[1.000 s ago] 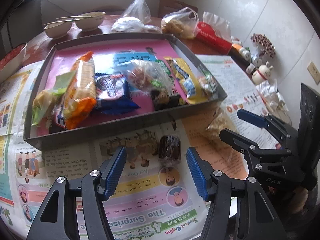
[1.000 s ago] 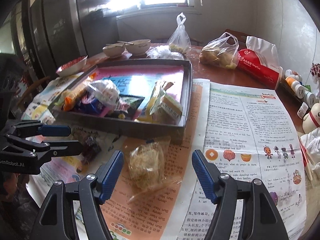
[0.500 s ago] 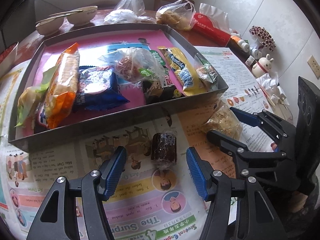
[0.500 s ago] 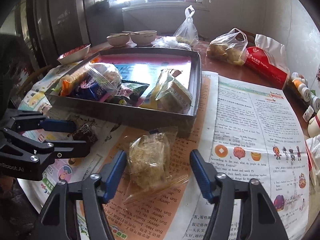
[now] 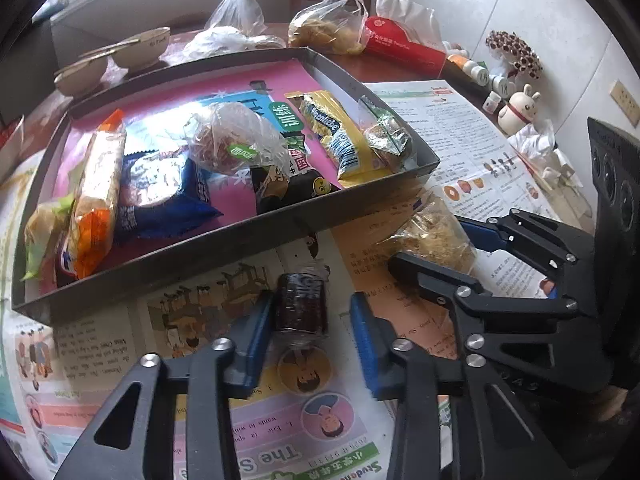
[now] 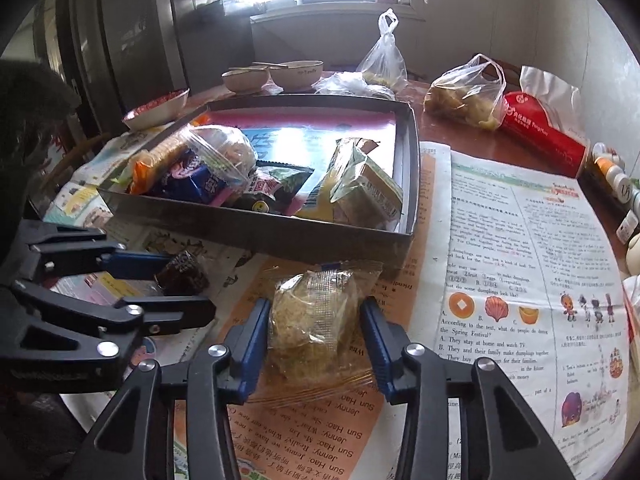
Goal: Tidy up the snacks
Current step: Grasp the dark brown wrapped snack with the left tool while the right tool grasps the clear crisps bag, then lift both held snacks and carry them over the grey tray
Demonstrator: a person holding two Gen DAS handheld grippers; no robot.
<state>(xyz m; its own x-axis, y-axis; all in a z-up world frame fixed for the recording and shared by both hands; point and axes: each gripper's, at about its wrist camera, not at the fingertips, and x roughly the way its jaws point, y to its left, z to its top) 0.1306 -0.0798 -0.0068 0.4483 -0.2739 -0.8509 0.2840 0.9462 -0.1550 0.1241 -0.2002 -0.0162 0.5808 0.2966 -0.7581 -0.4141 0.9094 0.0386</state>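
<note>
Left wrist view, item 1: left gripper, jaws narrowed vs 0.5 s ago, now bracketing dark wrapped snack. Left pad looks to be touching the wrapper; right pad just beside, small gap showing. Not yet a firm hold. Snack lies on newspaper, just outside near wall of tray, at 12 o'clock from the fingertips.

Right wrist view, item 2: right gripper, jaws also drawn in since 0.5 s ago, either side of clear-bagged crumbly snack. Pads at or very near the bag's sides; contact w/ contents cannot be confirmed, film is loose. Bag sits on the orange part of the paper, near corner of tray at 12–1 o'clock.

Item 3: tray contents, approx: orange pack at 9 o'clock side, blue pack beside it, clear round bundle centre, yellow pack at 3 o'clock side. Pink liner bare toward the far wall.

Change noted: both tools moved fwd and closed down over the last sec, each on the one loose snack before it.

Judgement: these look like the last two pcs outside the tray; once gripped, lift over the near wall and drop in. Risk: bag film may slip or crush.
</note>
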